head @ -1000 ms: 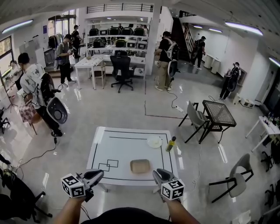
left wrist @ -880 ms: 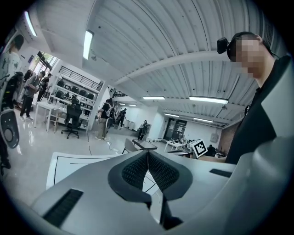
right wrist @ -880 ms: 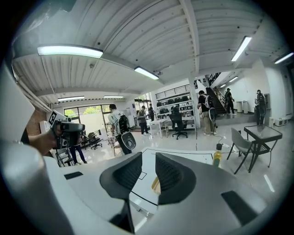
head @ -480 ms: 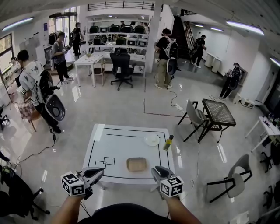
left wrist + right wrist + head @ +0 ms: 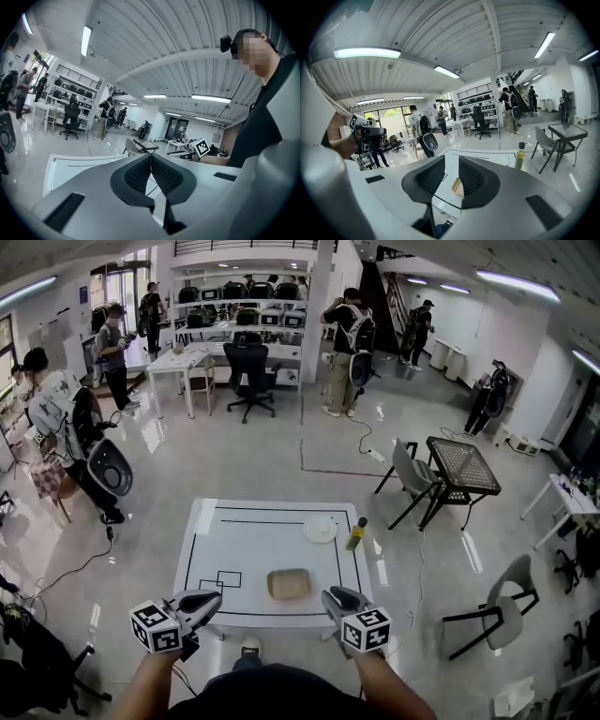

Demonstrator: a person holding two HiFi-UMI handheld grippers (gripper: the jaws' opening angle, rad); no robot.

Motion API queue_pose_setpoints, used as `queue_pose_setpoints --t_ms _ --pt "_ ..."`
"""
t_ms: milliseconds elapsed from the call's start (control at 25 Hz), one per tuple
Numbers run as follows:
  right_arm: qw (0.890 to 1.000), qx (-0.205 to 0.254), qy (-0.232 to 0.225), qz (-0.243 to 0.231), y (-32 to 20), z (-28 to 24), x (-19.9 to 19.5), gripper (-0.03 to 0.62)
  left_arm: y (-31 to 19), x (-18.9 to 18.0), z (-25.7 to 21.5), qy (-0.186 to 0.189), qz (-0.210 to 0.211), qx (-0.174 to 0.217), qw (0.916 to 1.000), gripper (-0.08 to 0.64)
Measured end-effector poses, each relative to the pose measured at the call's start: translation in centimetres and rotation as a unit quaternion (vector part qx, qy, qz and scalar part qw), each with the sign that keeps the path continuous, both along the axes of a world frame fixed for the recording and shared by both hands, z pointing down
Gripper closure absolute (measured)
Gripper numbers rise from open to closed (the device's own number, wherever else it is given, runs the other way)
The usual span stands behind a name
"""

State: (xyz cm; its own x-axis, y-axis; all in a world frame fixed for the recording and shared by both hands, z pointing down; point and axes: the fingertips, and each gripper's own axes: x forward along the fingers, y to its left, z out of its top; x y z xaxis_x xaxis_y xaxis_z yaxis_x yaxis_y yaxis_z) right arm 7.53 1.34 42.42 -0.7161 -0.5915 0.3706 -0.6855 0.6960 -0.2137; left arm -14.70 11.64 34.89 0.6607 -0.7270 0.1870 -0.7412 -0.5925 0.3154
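Tray (image 5: 289, 583) one, plate (image 5: 320, 530) one, bottle (image 5: 356, 534) one

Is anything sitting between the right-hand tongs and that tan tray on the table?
Nothing visible does. The right tongs, jaws apart and empty, hang by the near edge of the table; only its bare top lies between them and the tan tray. The white plate and bottle stand farther back.

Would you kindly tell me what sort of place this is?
Probably an open lab or workshop hall: shelves of equipment, desks with office chairs, and a white table marked with black lines.
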Motion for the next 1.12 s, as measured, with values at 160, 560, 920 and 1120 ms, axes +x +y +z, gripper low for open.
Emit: queue_pose_setpoints --t_ms 160,560,920,1120 --pt "1.000 -0.011 0.001 0.017 -1.8 1.2 0.4 0.488 -2.8 0.0 0.3 0.001 0.014 0.002 0.9999 0.537" --pt "0.999 -0.019 0.003 0.051 -6.6 2.5 -0.1 0.488 -9.2 -1.6 2.0 -0.011 0.035 -0.003 0.9993 0.537" --pt "0.998 -0.030 0.009 0.063 -10.1 3.7 -1.3 0.488 -13.5 -3.2 2.8 -0.008 0.043 -0.012 0.9990 0.537" --pt "0.997 -0.035 0.012 0.067 -11.8 4.3 -1.8 0.488 -15.2 -3.8 3.2 -0.010 0.051 -0.019 0.9985 0.537"
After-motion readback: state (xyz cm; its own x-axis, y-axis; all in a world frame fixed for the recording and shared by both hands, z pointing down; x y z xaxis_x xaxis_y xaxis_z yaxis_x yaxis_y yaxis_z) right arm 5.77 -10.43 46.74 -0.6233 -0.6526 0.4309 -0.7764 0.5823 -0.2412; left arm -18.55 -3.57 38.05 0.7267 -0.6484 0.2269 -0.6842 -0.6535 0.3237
